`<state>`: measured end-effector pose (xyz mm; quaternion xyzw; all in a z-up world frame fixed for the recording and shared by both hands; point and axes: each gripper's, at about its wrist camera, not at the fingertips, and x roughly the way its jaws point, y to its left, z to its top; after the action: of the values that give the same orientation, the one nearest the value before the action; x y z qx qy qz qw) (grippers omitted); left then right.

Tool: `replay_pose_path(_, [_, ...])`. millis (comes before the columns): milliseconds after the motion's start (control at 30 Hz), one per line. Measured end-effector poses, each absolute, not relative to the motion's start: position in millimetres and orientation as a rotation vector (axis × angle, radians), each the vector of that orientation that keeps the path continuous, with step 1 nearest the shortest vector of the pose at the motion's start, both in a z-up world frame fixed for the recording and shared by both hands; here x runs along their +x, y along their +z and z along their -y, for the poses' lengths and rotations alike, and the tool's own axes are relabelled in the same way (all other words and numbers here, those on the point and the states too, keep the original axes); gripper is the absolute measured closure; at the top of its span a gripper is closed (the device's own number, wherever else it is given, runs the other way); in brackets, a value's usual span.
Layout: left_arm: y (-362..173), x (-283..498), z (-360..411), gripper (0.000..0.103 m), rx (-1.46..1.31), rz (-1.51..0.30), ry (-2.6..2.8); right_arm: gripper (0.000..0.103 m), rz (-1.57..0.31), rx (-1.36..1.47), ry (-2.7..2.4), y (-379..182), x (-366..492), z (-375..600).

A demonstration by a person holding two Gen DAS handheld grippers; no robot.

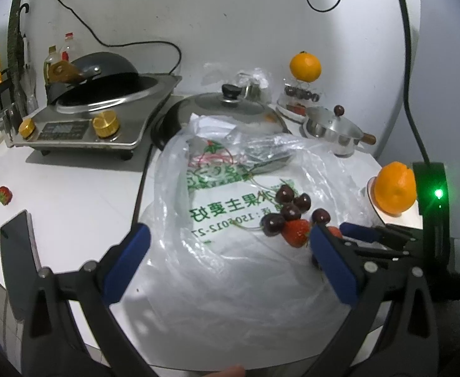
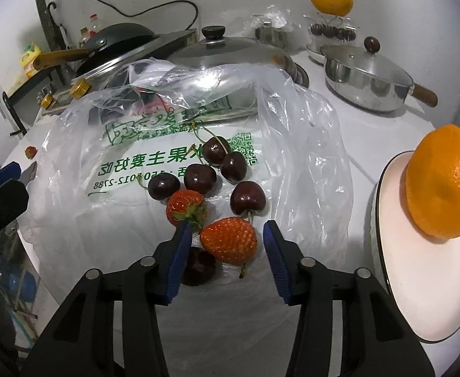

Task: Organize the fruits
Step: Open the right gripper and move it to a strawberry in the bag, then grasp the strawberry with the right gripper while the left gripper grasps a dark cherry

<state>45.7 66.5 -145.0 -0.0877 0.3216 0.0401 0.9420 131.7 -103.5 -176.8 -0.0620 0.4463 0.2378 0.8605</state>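
While the right tool (image 2: 225, 253) hung over the plastic bag (image 2: 308, 144) spread on the surface (image 1: 72, 188), its jaws stood apart around the nearest strawberry (image 2: 230, 240), the left pad close against the fruit, the right pad clear of it. The berry lay between the pads with its long axis roughly crosswise, stem end toward the near right. The left tool (image 1: 230, 245) was wide apart and empty, farther left. To the right waited a plate (image 2: 418, 282) bearing an orange (image 2: 443, 185).
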Motion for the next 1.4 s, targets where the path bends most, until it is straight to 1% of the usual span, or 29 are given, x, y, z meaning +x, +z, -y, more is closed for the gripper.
replay_pose_path(67, [-145,46,-67,0.001,-0.178,-0.656,0.083,0.06,-0.949,-0.109,0.501,-178,134,106])
replay_pose_path(300, [-143,45,-66,0.001,-0.171,-0.655,0.087,0.061,-0.965,-0.075,0.511,-181,138,108])
replay_pose_path(367, [-143,44,-65,0.001,-0.169,-0.655,0.087,0.063,-0.962,-0.07,0.516,-181,138,108])
replay_pose_path(567, [-141,45,-60,0.001,-0.153,-0.657,0.084,0.063,-0.931,-0.048,0.531,-173,134,115])
replay_pose_path(933, [-141,53,-31,0.001,-0.11,-0.683,0.047,0.063,-0.829,-0.017,0.549,-136,124,141])
replay_pose_path(1333, [-166,84,5,0.002,-0.099,-0.783,-0.034,0.064,-0.756,-0.007,0.527,-118,123,174])
replay_pose_path(1367, [-169,88,7,0.003,-0.098,-0.795,-0.041,0.064,-0.756,-0.006,0.527,-119,123,176])
replay_pose_path(1400, [-173,91,10,0.009,-0.096,-0.809,-0.047,0.064,-0.756,-0.004,0.527,-119,122,178])
